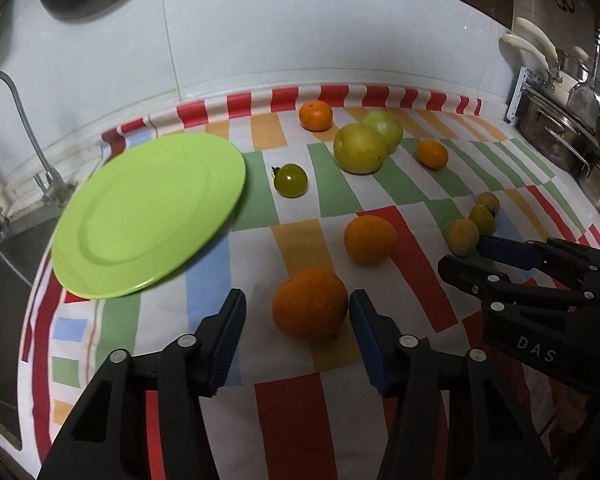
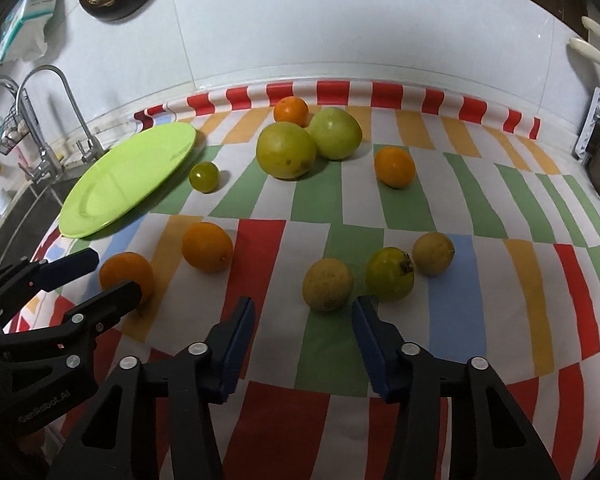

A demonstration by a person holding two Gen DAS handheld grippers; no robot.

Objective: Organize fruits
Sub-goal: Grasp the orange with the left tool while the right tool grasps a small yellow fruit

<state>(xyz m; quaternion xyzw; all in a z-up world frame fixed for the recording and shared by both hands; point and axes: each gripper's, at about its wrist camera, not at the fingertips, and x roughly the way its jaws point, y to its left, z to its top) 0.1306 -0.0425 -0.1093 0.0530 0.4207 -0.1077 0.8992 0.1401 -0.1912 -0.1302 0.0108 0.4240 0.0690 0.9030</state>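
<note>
A large orange (image 1: 310, 304) lies on the striped cloth between the fingers of my left gripper (image 1: 298, 320). The right pad is at its side and the left pad stands clear, so the gripper is open. My right gripper (image 2: 304, 320) is open too, with a small tan fruit (image 2: 328, 284) just ahead of its tips. Each gripper shows in the other's view: the left gripper (image 2: 116, 272) around the orange (image 2: 126, 276), the right gripper (image 1: 462, 256) by the tan fruit (image 1: 462, 236). A lime-green plate (image 1: 148, 216) sits empty at the left.
A second orange (image 1: 370, 238), two big yellow-green fruits (image 1: 360, 148), a small green fruit (image 1: 291, 180) and smaller oranges (image 1: 316, 115) are scattered on the cloth. A sink and tap (image 1: 32, 136) are at the left and metal pots (image 1: 556, 136) at the right. A tiled wall stands behind.
</note>
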